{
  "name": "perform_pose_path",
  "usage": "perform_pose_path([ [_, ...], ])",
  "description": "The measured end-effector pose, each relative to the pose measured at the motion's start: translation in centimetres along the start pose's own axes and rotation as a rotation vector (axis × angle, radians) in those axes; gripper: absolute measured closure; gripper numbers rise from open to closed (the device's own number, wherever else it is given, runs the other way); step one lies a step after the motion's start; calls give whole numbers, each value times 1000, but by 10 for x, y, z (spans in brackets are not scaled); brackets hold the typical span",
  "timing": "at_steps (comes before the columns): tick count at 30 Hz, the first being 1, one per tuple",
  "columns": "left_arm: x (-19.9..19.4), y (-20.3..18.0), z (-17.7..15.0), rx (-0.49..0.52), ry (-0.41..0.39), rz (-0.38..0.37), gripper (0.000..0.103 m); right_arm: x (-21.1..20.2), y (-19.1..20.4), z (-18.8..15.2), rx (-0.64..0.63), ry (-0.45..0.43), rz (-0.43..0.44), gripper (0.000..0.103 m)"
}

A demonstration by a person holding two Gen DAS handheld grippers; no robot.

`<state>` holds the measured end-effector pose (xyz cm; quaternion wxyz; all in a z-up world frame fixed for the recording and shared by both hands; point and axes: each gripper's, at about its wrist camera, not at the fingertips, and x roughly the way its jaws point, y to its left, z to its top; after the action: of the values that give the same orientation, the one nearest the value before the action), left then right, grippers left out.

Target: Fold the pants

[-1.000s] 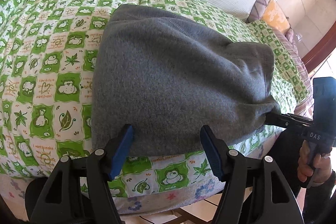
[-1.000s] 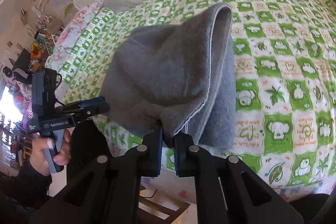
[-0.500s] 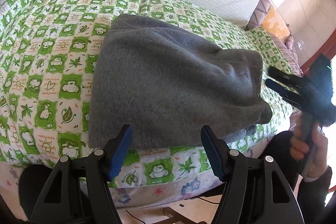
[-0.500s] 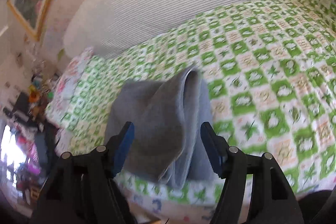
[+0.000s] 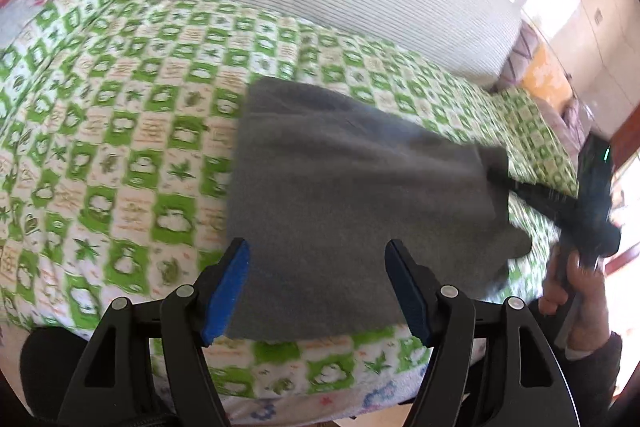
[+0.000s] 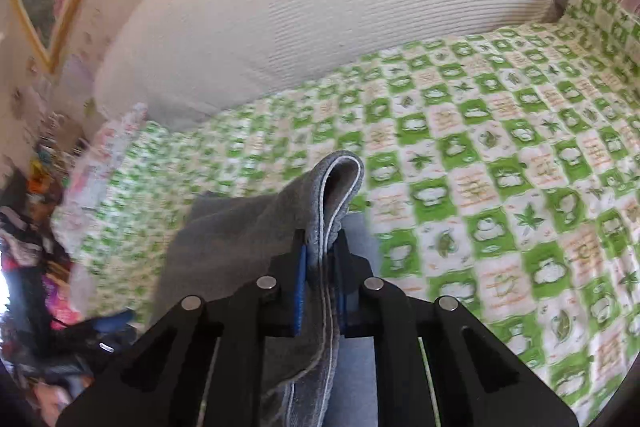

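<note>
- Half a second ago the right hand-held gripper (image 6: 320, 267) stood wide with nothing in it; now its jaws are closing, and a folded edge of the grey pants (image 5: 360, 195) is pinched between the blue pads.
- The left hand-held gripper (image 5: 318, 287) has stayed spread wide and is opening a little more, its pads not pressing on anything, above the near edge of the pants.
- The pants lie folded on the bed (image 5: 120, 147), by its near edge, as before.
- Count: one pair of pants, two hand-held grippers, one striped white pillow (image 6: 320, 7), one hand (image 5: 576, 291) seen in the left wrist view.
</note>
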<state>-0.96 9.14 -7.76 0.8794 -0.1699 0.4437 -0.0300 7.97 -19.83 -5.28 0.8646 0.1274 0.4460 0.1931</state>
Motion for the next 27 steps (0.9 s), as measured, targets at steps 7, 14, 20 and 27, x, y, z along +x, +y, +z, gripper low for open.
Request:
perform_pose_path([
  [7, 33, 34, 19, -76, 57, 8, 31, -8, -22, -32, 79, 25, -18, 31],
  [14, 72, 42, 27, -57, 150, -45, 29, 12, -18, -40, 97, 102, 36, 24],
  [20, 97, 48, 24, -86, 216, -172, 18, 25, -25, -49, 93, 126, 129, 13],
  [27, 107, 40, 23, -51, 228, -228, 19, 38, -14, -47, 6, 116, 171, 9],
])
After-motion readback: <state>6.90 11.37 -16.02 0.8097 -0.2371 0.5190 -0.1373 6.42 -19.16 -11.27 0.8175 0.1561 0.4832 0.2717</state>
